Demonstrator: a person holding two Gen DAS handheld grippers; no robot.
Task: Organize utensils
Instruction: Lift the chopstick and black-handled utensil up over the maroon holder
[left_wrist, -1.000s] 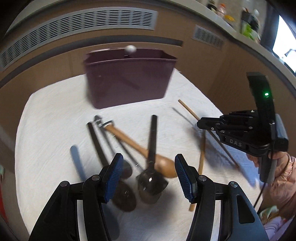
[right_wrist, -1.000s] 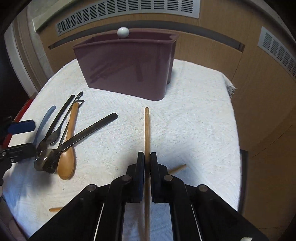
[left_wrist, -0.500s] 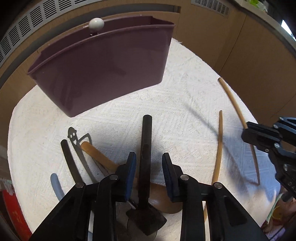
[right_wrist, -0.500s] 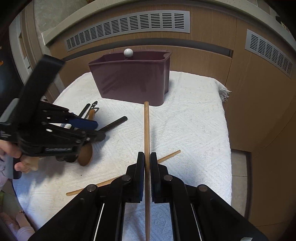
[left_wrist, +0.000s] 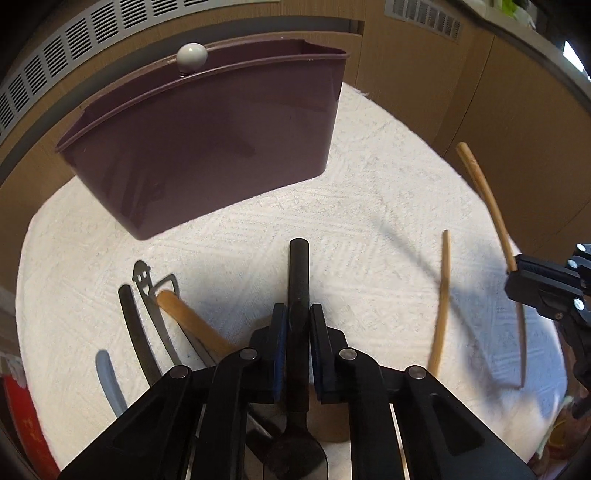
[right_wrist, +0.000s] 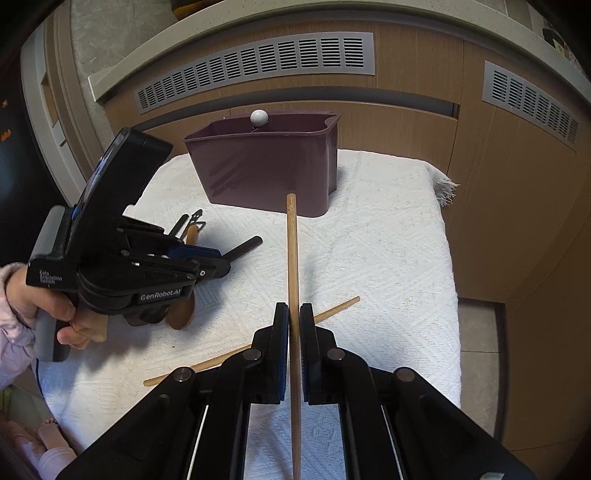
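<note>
A dark purple bin stands at the back of the white cloth, with a white knob showing above its rim; it also shows in the right wrist view. My left gripper is shut on the black handle of a dark metal spoon, over a pile of utensils. My right gripper is shut on a wooden chopstick that points at the bin, held above the cloth. A second chopstick lies on the cloth under it.
A wooden spoon, a black-handled utensil, a thin metal utensil with a face cut-out and a pale blue handle lie left. The white cloth covers a small table with wooden cabinet walls behind and right.
My left gripper came down over the black-handled spoon and shut on its handle. My right gripper lifted the chopstick up and back from the cloth.
</note>
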